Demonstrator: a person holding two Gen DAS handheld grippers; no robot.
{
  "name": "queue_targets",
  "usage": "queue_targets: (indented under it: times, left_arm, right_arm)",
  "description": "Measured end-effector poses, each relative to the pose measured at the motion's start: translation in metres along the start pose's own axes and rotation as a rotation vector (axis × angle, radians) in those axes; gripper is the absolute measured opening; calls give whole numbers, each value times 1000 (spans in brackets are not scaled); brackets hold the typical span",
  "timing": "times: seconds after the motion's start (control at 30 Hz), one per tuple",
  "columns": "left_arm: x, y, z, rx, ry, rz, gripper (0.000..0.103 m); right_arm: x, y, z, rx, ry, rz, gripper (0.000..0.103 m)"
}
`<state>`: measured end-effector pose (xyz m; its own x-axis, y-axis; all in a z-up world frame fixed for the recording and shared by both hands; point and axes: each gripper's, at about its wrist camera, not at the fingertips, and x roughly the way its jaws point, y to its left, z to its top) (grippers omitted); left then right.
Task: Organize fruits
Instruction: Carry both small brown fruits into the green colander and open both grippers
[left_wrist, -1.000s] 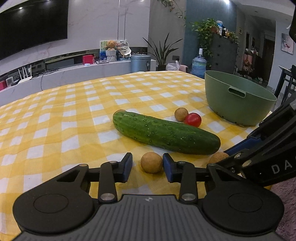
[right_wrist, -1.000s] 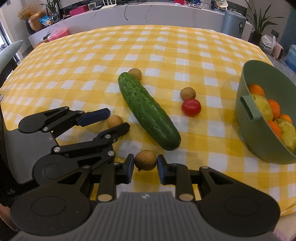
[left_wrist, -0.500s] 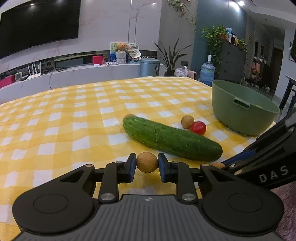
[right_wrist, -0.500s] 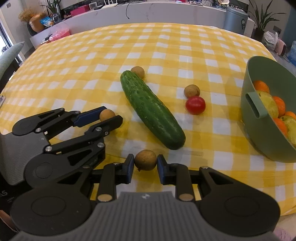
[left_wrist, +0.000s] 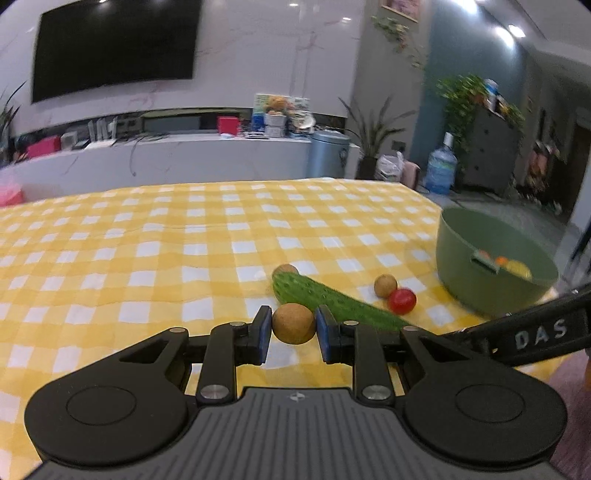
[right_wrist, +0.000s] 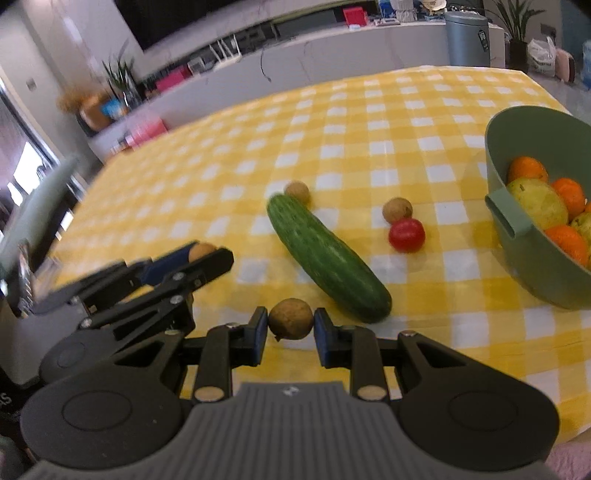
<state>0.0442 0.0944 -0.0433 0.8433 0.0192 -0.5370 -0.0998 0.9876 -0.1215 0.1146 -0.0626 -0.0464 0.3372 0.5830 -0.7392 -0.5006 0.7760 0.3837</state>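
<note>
Two small brown fruits are in hand. One (left_wrist: 293, 323) sits pinched between the jaws of the left gripper (left_wrist: 291, 334), clear of the bench (left_wrist: 147, 258); the other (right_wrist: 290, 319) is clamped likewise in the right gripper (right_wrist: 290, 334). Both belong in the green bowl (right_wrist: 532, 258) at the right, already holding oranges and yellow-green fruit. Carry each above the rim before parting the jaws. Keep a firm grip, since round fruit rolls. A cucumber (right_wrist: 327, 256), a tomato (right_wrist: 406, 235) and two more brown fruits remain on the cloth.
</note>
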Motion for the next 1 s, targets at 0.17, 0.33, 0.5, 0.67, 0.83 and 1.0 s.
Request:
queue_targets:
  times: [0.17,0.33,0.5,0.67,0.83,1.0]
  left_arm:
    - [-9,3,6,-102,-28,12,28]
    - [-17,-8,17,-132,-42,-32,28]
    - [-19,-29,36,-143,-82,-104,28]
    - [-6,-53,55,-152,-97,-203,28]
    - [30,-74,66,-209,-38,-346,28]
    - [70,-83,69,-257,36,-414,28]
  right_arm:
    - [-28,-9,5,86,-150,19,23]
    - [-59,-21,7,151,-277,-89,23]
    - [-95,-46,6,252,-421,-123,23]
    - [-121,-85,-3,414,-550,-180,23]
    - [-127,-127,-18,593,-632,-202,23]
    - [-122,-158,-24,706,-677,-188,24]
